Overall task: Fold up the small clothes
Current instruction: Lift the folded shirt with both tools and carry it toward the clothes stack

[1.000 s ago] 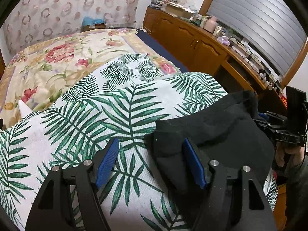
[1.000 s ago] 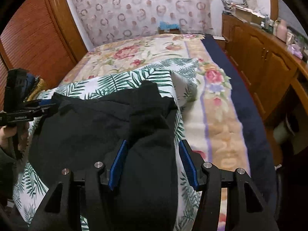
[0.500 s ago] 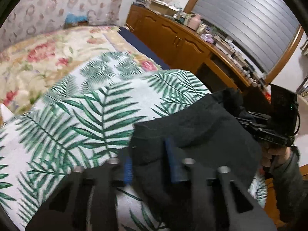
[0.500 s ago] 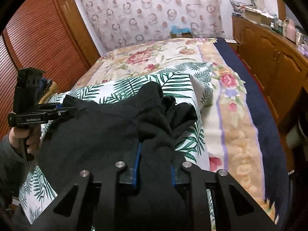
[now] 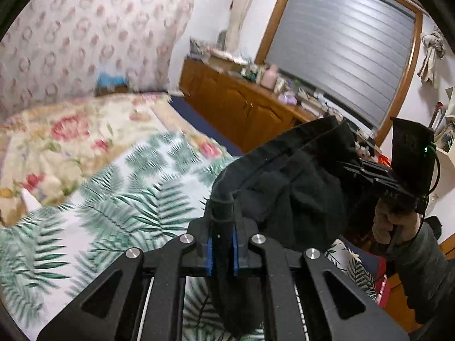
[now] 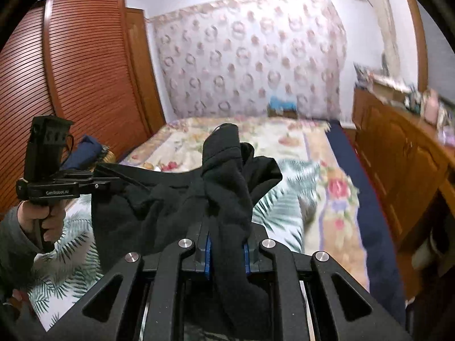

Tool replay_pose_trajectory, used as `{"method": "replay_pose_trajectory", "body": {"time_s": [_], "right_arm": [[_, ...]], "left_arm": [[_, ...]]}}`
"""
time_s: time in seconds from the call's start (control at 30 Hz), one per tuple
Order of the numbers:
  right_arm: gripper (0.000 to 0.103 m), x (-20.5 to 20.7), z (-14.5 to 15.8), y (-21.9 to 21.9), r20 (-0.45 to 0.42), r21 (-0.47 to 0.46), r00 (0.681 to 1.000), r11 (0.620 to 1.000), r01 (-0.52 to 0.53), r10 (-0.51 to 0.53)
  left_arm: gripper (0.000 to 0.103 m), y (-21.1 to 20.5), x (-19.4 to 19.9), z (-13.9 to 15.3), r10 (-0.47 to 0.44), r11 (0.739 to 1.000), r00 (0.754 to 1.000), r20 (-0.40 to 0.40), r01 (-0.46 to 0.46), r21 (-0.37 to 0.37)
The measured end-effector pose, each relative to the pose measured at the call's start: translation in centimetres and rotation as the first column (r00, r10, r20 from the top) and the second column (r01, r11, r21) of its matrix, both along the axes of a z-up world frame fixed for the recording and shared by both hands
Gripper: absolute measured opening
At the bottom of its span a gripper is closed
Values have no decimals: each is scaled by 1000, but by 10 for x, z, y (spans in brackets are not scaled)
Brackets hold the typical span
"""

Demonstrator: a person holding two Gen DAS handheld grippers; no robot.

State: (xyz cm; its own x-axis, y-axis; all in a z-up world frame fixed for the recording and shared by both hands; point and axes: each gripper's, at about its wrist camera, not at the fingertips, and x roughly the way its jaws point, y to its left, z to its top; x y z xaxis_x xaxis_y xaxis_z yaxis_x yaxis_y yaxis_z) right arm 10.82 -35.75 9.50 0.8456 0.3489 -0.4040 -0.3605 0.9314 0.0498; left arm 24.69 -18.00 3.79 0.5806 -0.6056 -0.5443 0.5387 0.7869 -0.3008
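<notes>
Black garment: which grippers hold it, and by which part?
Both. The left gripper and right gripper each pinch an edge of the black garment, lifted above the bed.

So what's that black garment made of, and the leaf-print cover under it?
Garment: looks like soft matte knit, perhaps fleece; fuzzy surface, limp drape, a stitched hem, no sheen. Cover: seemingly thin woven cotton, printed and matte, though motion blur hides the weave. Both tongs, left and right, are clamped on the garment.

both tongs [image 6: 227,251] pinch the black garment [image 6: 182,199] aloft.
</notes>
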Motion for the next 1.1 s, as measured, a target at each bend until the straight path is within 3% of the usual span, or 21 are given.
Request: {"method": "replay_pose_trajectory", "body": {"time_s": [0.1, 0.2, 0.47, 0.8, 1.1], "right_arm": [[15, -3, 8, 19, 35, -14, 999, 999, -35, 35], [15, 2, 14, 43, 56, -27, 995, 997, -76, 77], [15, 39, 27, 115, 99, -72, 970, 974, -215, 222], [15, 127, 40, 193, 120, -147, 910, 914, -378, 396], [15, 165, 42, 232, 91, -205, 851, 846, -492, 517]], "left_arm": [[10, 20, -17, 19, 61, 998, 996, 72, -63, 31], [10, 46, -37, 37, 151, 985, 976, 159, -162, 63], [10, 129, -79, 62, 310, 936, 916, 254, -340, 84], [10, 219, -114, 67, 488, 840, 809, 329, -538, 77], [10, 268, -145, 50, 583, 774, 744, 327, -631, 55]]}}
